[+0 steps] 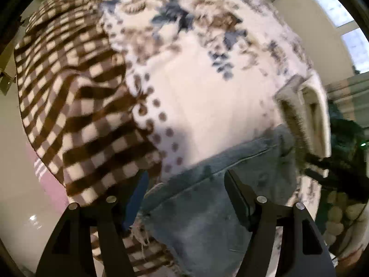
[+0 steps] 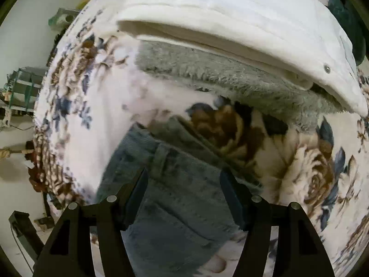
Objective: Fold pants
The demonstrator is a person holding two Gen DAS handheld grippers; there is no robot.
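The blue jeans (image 1: pixel 207 207) (image 2: pixel 175 196) lie on a flowery blanket (image 1: pixel 207 92) (image 2: pixel 92 120), under both tools. The left tool (image 1: pixel 185 184) and right tool (image 2: pixel 182 180) each have fingers wide apart, holding nothing. The jeans look faded, with a frayed hem. A checked cloth (image 1: pixel 76 106) lies beside them.

One pair of blue denim pants (image 1: pixel 207 203) lies low in the frame on one floral blanket (image 1: pixel 207 92), with one brown-and-cream checked cloth (image 1: pixel 76 106) at the left. In the right wrist view the same single pants (image 2: pixel 175 196) sit at the bottom centre, and above them lie one grey fleece layer (image 2: pixel 230 78) and one white padded garment (image 2: pixel 230 18) with one visible metal snap (image 2: pixel 326 68). Two grippers show, one per view: the left gripper (image 1: pixel 186 182) and the right gripper (image 2: pixel 182 180), each with two black fingers.
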